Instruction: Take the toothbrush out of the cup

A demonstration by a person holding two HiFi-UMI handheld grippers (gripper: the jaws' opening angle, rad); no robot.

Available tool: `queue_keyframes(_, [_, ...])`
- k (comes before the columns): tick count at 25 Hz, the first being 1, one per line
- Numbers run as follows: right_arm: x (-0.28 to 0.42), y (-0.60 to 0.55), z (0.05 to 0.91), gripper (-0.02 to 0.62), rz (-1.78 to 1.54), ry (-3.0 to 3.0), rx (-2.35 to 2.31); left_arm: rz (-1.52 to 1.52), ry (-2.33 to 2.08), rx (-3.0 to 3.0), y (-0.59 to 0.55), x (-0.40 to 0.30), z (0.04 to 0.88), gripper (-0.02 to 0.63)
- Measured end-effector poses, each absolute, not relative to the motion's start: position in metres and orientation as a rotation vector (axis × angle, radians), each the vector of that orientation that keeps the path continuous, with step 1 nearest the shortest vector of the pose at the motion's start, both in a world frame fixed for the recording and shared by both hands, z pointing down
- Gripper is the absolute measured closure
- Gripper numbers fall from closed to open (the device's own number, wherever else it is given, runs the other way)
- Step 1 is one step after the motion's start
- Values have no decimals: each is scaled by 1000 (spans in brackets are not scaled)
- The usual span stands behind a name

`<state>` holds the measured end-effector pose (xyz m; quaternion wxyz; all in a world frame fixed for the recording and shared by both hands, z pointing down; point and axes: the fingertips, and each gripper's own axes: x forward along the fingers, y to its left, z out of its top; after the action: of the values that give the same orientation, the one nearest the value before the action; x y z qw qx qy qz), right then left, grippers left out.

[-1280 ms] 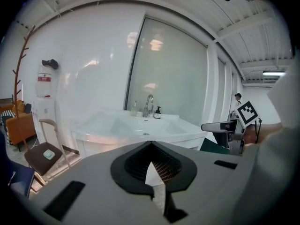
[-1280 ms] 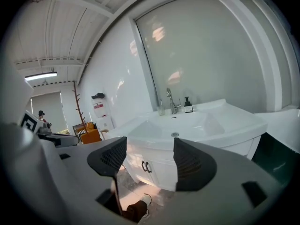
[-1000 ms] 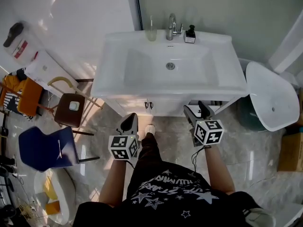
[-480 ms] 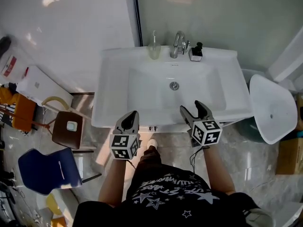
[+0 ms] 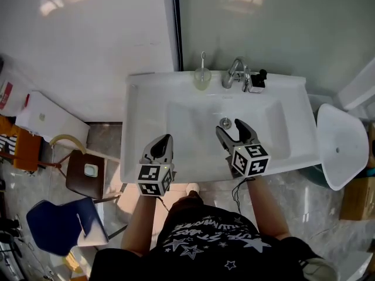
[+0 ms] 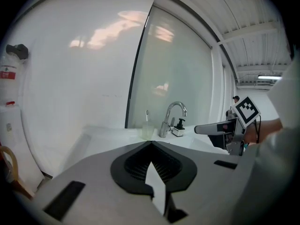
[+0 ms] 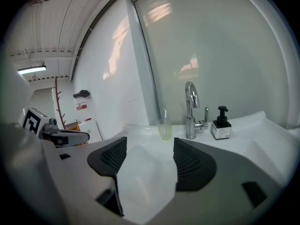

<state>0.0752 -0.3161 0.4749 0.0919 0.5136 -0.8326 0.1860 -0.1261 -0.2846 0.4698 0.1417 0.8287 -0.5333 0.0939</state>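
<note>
Toothbrush (image 5: pixel 203 60) stands upright in the cup (image 5: pixel 202 81) at top centre, on the sink's (image 5: pixel 132 127) back ledge, just left of the tap (image 5: pixel 236 72). To my eye, the best approach is to pinch the handle above the cup's rim and lift straight up, so the cup doesn't tip. The right gripper (image 5: pixel 229 127) is spread wide and empty. The left gripper (image 5: pixel 165 139) is pressed together, holding nothing. Both are well apart from the cup.

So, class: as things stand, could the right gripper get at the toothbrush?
Probably yes: the right gripper is open over the sink, and nothing stands between it and the toothbrush upright in the cup.
</note>
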Motion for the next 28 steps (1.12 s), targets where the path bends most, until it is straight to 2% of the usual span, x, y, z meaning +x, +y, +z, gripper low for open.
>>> queue_keyframes(10, [32,-410,462,293,513,-2491,1520,244,-1501,2397,-370,-149,466,591])
queue_keyframes(28, [5,-536,462,293,553,-2420,1561,181,-1468,2441,-461,-167,448,591])
